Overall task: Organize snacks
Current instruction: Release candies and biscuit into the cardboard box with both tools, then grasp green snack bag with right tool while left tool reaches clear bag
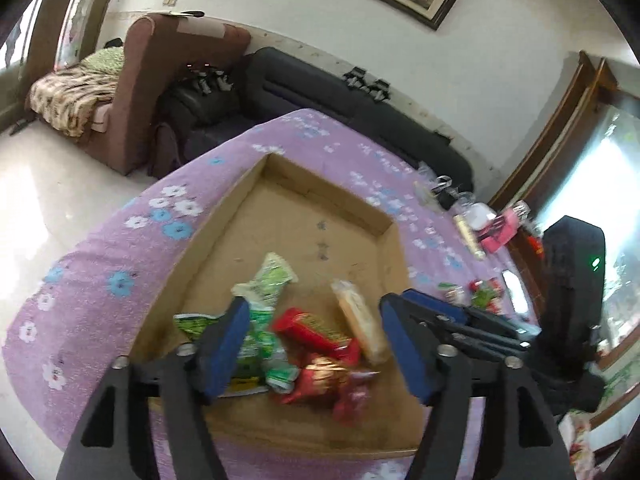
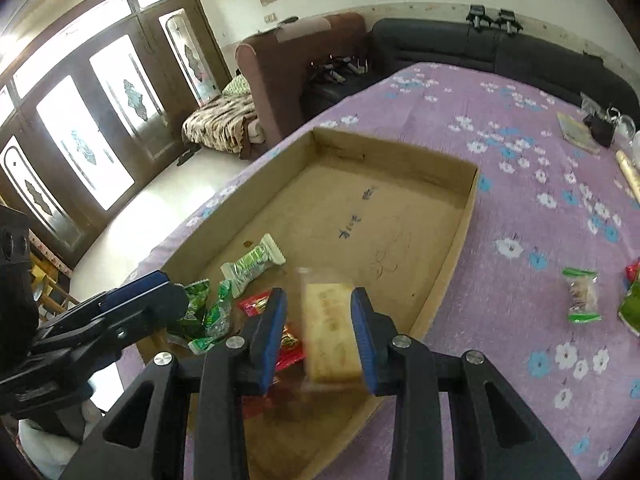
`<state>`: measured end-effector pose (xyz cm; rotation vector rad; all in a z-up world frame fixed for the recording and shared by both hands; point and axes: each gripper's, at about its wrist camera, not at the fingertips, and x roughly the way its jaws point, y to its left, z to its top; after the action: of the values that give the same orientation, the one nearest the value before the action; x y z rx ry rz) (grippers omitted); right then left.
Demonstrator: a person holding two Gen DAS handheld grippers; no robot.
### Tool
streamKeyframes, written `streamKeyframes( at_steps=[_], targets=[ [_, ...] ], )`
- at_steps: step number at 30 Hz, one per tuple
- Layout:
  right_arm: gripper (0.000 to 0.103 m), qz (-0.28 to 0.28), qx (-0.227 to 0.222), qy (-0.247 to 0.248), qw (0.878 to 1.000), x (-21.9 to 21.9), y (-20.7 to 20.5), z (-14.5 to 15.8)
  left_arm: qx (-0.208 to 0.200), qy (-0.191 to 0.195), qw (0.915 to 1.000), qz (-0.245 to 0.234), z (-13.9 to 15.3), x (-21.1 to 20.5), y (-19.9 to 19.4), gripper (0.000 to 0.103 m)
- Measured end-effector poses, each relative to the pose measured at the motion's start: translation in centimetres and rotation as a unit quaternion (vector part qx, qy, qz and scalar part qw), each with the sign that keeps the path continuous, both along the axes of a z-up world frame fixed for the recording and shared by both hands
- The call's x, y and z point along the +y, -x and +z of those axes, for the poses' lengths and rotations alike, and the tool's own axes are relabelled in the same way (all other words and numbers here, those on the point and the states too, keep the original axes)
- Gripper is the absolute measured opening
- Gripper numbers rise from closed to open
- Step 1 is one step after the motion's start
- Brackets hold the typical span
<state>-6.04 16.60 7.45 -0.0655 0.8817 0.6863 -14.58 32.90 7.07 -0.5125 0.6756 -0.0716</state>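
A shallow cardboard tray (image 1: 248, 200) (image 2: 460, 232) lies on a purple flowered cloth. In its near corner are a green-and-white packet (image 1: 268, 280) (image 2: 252, 264), crumpled green packets (image 2: 208, 312), a long red packet (image 1: 316, 328) and a red-and-gold one (image 1: 320, 376). My left gripper (image 1: 315, 304) (image 2: 176, 296) hangs open above this pile with nothing between its pads. My right gripper (image 2: 320, 312) (image 1: 408, 298) is shut on a beige cracker pack (image 2: 328, 332) (image 1: 360, 320) and holds it over the tray's near end, just right of the pile.
Loose snacks lie on the cloth right of the tray: a green-edged packet (image 2: 582, 296) and a green bag (image 2: 632, 308). A book (image 2: 576, 130), a black object (image 2: 600, 128) and a pink item (image 1: 500, 232) sit farther right. A dark sofa (image 2: 480, 44) runs behind the table.
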Motion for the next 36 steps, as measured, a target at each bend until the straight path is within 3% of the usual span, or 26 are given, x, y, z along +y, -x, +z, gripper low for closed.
streamKeyframes(
  at_steps=[3, 6, 8, 12, 17, 20, 24, 30, 31, 33, 34, 36],
  targets=[
    [0.041, -0.024, -0.008, -0.024, 0.999, -2.6, 0.3, 1.4, -0.023, 0.044, 0.9986, -0.017, 0.8, -0.7, 0.2, 0.090],
    [0.049, -0.062, -0.033, -0.027, 0.997, -6.2, 0.2, 2.5, -0.040, 0.071, 0.9954, -0.050, 1.5, -2.3, 0.0, 0.090],
    [0.066, -0.092, -0.054, -0.030, 0.994, -9.4, 0.1, 2.8, -0.051, 0.098, 0.9906, -0.080, 1.7, -3.6, -0.2, 0.090],
    [0.070, -0.169, -0.037, -0.017, 0.985, -17.5, -1.6, 1.8, -0.043, 0.134, 0.9809, -0.134, 1.8, -6.8, -1.2, 0.090],
    [0.068, -0.246, 0.010, -0.017, 0.969, -26.4, -4.0, -0.4, -0.002, 0.099, 0.9765, -0.191, 1.1, -11.9, -2.7, 0.090],
    [0.064, -0.256, 0.023, -0.039, 0.966, -28.5, -5.1, -0.8, 0.026, 0.050, 0.9763, -0.209, 0.6, -15.1, -3.5, 0.089],
    [0.064, -0.256, 0.016, -0.041, 0.966, -27.9, -7.2, -1.1, 0.035, 0.007, 0.9739, -0.224, 0.2, -17.7, -3.5, 0.087],
    [0.063, -0.270, 0.018, 0.000, 0.963, -25.4, -11.5, -2.9, 0.037, -0.032, 0.9749, -0.217, 0.7, -18.6, -4.6, 0.086],
    [0.062, -0.273, 0.018, 0.007, 0.962, -25.1, -11.9, -3.3, 0.038, -0.034, 0.9750, -0.216, 0.5, -18.6, -4.8, 0.086],
    [0.046, -0.276, 0.024, 0.015, 0.961, -24.7, -12.6, -4.0, 0.041, -0.040, 0.9754, -0.213, 0.5, -18.6, -5.4, 0.086],
    [0.030, -0.277, 0.030, 0.015, 0.960, -24.7, -12.8, -4.4, 0.043, -0.042, 0.9753, -0.212, 0.3, -18.6, -5.7, 0.086],
    [0.030, -0.280, 0.035, 0.002, 0.959, -25.1, -12.9, -4.9, 0.045, -0.048, 0.9751, -0.212, 0.1, -19.0, -6.5, 0.086]
  ],
)
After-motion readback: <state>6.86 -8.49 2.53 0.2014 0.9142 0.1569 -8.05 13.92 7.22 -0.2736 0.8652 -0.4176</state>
